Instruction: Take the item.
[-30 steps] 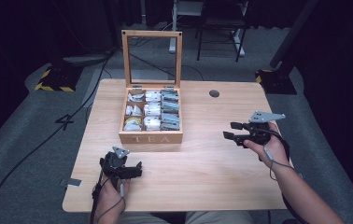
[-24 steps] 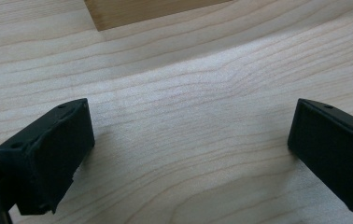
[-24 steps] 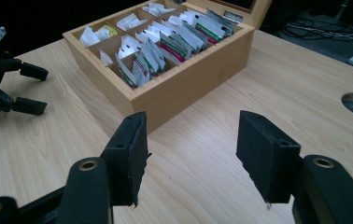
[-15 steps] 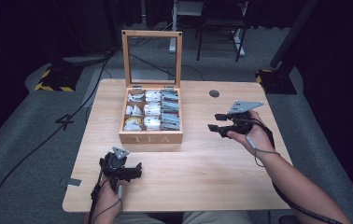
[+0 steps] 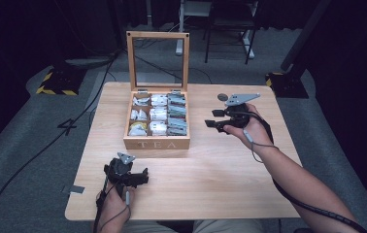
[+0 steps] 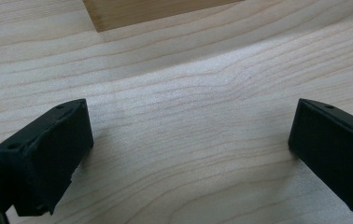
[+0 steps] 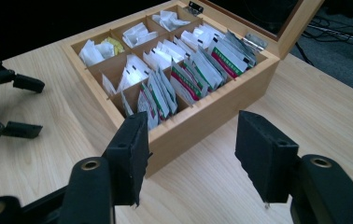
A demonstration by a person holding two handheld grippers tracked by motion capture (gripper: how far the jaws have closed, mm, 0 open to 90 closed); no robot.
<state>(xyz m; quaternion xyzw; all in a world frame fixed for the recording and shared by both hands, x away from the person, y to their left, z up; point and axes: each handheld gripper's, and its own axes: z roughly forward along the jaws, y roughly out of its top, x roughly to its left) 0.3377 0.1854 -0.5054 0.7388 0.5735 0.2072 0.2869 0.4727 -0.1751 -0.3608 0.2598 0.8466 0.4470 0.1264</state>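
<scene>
Light wooden worktop (image 5: pixel 230 189). At its middle, toward the far edge, wooden tea box (image 5: pixel 157 143), glass-paned lid (image 5: pixel 158 58) upright, compartments packed with tea bags (image 5: pixel 158 114). Right gripper (image 5: pixel 216 118) just beside the box's right side, fingers (image 7: pixel 264 154) spread, grasping nothing. Left gripper (image 5: pixel 134 175) near the front edge, fingers (image 6: pixel 48 154) released, bare wood between.

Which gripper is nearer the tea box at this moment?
Right. The right gripper hangs just off the tea box's right side; the left gripper sits farther away, toward the table's near edge.
</scene>
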